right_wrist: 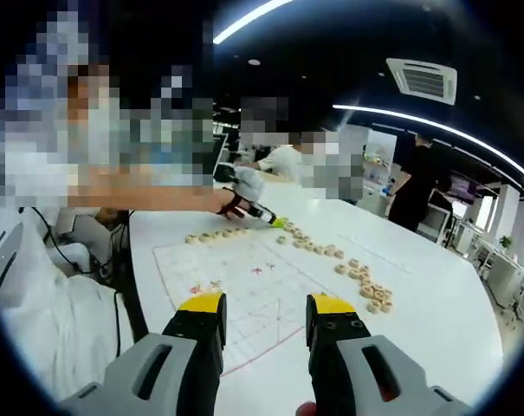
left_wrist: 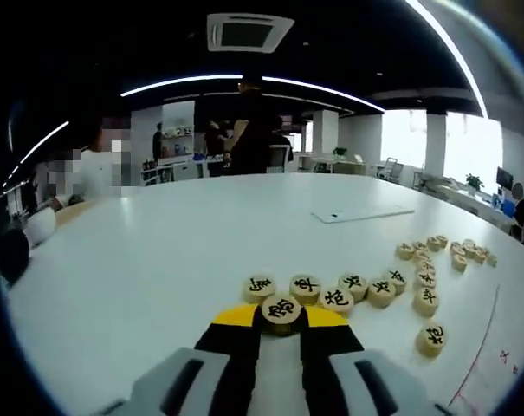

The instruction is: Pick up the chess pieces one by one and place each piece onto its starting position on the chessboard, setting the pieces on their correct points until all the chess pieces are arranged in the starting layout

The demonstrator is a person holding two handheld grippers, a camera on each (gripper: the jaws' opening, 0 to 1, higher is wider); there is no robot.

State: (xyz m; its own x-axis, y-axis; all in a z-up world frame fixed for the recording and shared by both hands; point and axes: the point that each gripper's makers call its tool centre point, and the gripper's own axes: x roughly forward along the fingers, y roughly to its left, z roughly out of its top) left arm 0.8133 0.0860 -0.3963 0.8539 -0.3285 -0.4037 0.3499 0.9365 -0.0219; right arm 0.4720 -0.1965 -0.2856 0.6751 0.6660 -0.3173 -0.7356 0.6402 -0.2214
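Yellow-tipped and closed in tight, the left gripper [left_wrist: 281, 322] has one round wooden chess piece [left_wrist: 281, 311] pinched between its jaws, right at the near end of the row of pieces [left_wrist: 357, 288] on the white table [left_wrist: 158, 260]. It looks like the pick-up step, with the piece gripped but still low at the table. Over in the right gripper view, the right gripper [right_wrist: 266, 314] hangs wide open and holds nothing, above the near edge of the chessboard [right_wrist: 244, 277], a pale sheet with red lines. More loose pieces [right_wrist: 365, 290] trail away beyond the board's far side. Next move, I'd judge: lift clear of the row, carry across to the board, and set down squarely on a line crossing. Black characters mark the piece tops; they're too small for me to read with confidence.
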